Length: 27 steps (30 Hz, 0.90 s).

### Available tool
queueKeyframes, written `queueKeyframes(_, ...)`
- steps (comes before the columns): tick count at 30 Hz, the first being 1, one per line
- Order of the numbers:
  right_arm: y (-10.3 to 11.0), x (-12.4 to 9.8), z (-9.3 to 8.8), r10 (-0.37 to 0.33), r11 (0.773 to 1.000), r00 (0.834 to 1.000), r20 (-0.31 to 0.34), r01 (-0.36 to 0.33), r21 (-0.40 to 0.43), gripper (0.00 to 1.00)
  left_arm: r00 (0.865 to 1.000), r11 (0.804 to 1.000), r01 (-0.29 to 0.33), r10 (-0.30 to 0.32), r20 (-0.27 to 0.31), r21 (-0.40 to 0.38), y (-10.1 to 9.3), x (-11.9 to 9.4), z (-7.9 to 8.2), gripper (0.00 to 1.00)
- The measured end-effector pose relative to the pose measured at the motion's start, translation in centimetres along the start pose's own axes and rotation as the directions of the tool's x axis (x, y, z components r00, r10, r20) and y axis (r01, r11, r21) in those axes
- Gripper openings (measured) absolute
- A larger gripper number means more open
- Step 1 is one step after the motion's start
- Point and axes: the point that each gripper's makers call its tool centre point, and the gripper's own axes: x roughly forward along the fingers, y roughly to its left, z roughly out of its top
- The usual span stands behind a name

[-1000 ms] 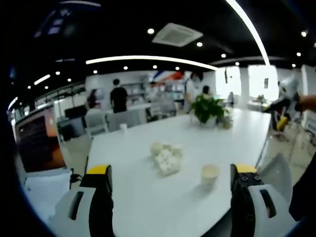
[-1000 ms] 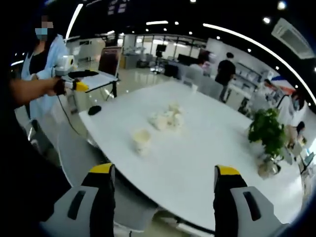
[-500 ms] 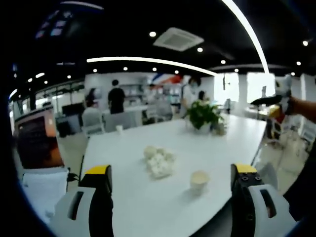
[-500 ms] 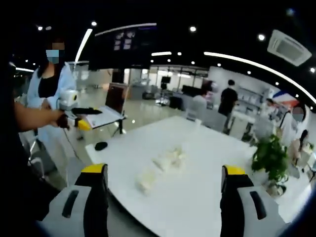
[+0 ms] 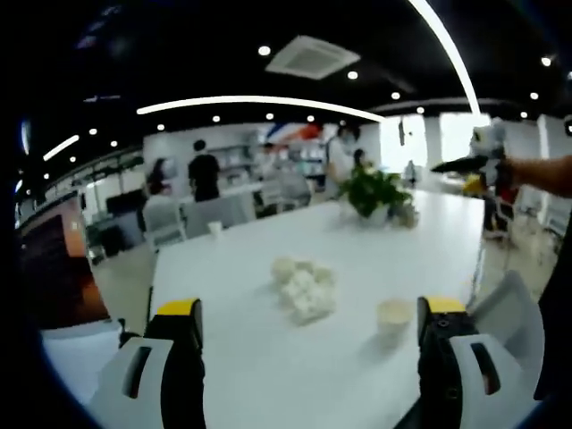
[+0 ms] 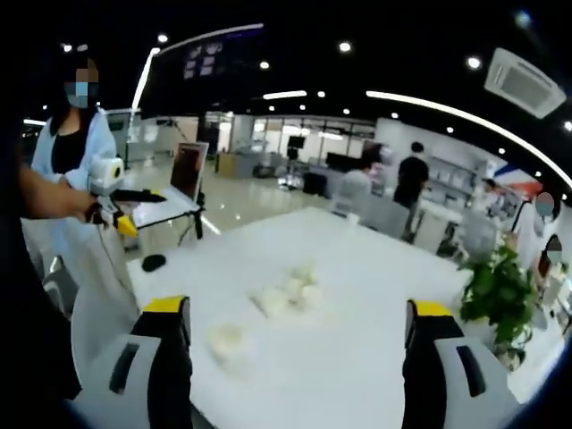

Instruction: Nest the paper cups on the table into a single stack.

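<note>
Both grippers, left (image 5: pixel 308 340) and right (image 6: pixel 290 344), hang open above the white table (image 5: pixel 241 268); what seem clustered paper cups (image 5: pixel 302 286) sit beyond one lone cup (image 5: pixel 393 315).

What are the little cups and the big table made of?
The cups look like paper: pale cream, matte, thin-walled, though they are too blurry to be sure. The table has a smooth white top with a soft sheen from the ceiling lights, maybe laminate or painted board; I cannot tell which.
</note>
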Motion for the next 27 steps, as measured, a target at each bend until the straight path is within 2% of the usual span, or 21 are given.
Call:
queueKeyframes(3, -0.5, 1.4, -0.7, 0.034, 0.999, 0.999, 0.008, -0.034, 0.006, 1.0, 0.999, 1.0, 0.025, -0.024, -0.026, 0.015, 0.1, 2.0, -0.1, 0.98)
queueKeyframes(5, -1.0, 2.4, -1.6, 0.044, 0.999, 0.999, 0.004, -0.044, 0.009, 1.0, 0.993, 0.992, 0.077, -0.067, -0.098, 0.101, -0.3, 3.5, -0.8, 0.98)
queueKeyframes(7, -1.4, 3.2, -2.2, 0.052, 0.998, 0.999, 0.001, -0.052, 0.03, 1.0, 0.984, 0.98, 0.126, -0.103, -0.146, 0.156, -0.6, 4.9, -1.0, 0.98)
queueKeyframes(10, -1.5, 3.8, -2.4, 0.06, 0.998, 0.998, 0.01, -0.06, 0.024, 1.0, 0.975, 0.979, 0.165, -0.143, -0.172, 0.12, -0.8, 6.6, -0.9, 0.98)
queueKeyframes(13, -1.9, 4.5, -3.2, 0.073, 0.997, 0.997, -0.001, -0.073, 0.034, 1.0, 0.959, 0.96, 0.221, -0.183, -0.216, 0.17, -1.0, 8.9, -0.9, 0.98)
queueKeyframes(15, -2.2, 4.7, -3.7, 0.079, 0.996, 0.997, -0.006, -0.079, 0.038, 1.0, 0.943, 0.945, 0.269, -0.22, -0.248, 0.184, -1.4, 10.2, -0.8, 0.98)
queueKeyframes(18, -2.3, 5.0, -4.6, 0.093, 0.995, 0.996, -0.018, -0.092, 0.032, 1.0, 0.907, 0.902, 0.349, -0.256, -0.335, 0.256, -1.9, 11.8, -1.0, 0.97)
queueKeyframes(21, -2.5, 5.4, -5.7, 0.097, 0.995, 0.995, -0.031, -0.096, 0.04, 1.0, 0.885, 0.877, 0.396, -0.285, -0.367, 0.273, -2.3, 13.1, -0.4, 0.97)
queueKeyframes(22, -2.4, 5.4, -6.0, 0.101, 0.994, 0.994, -0.033, -0.1, 0.041, 1.0, 0.884, 0.876, 0.399, -0.288, -0.369, 0.272, -2.3, 13.3, -0.2, 0.98)
queueKeyframes(23, -2.4, 5.4, -6.3, 0.102, 0.994, 0.994, -0.036, -0.101, 0.043, 1.0, 0.874, 0.865, 0.414, -0.292, -0.388, 0.283, -2.2, 13.7, 0.0, 0.98)
queueKeyframes(26, -2.8, 5.4, -6.7, 0.087, 0.995, 0.996, -0.027, -0.085, 0.056, 1.0, 0.861, 0.844, 0.443, -0.308, -0.404, 0.302, -2.4, 14.5, 0.9, 0.97)
queueKeyframes(27, -2.8, 5.3, -6.8, 0.08, 0.995, 0.997, -0.024, -0.078, 0.056, 1.0, 0.852, 0.835, 0.46, -0.319, -0.416, 0.302, -2.5, 14.8, 1.1, 0.96)
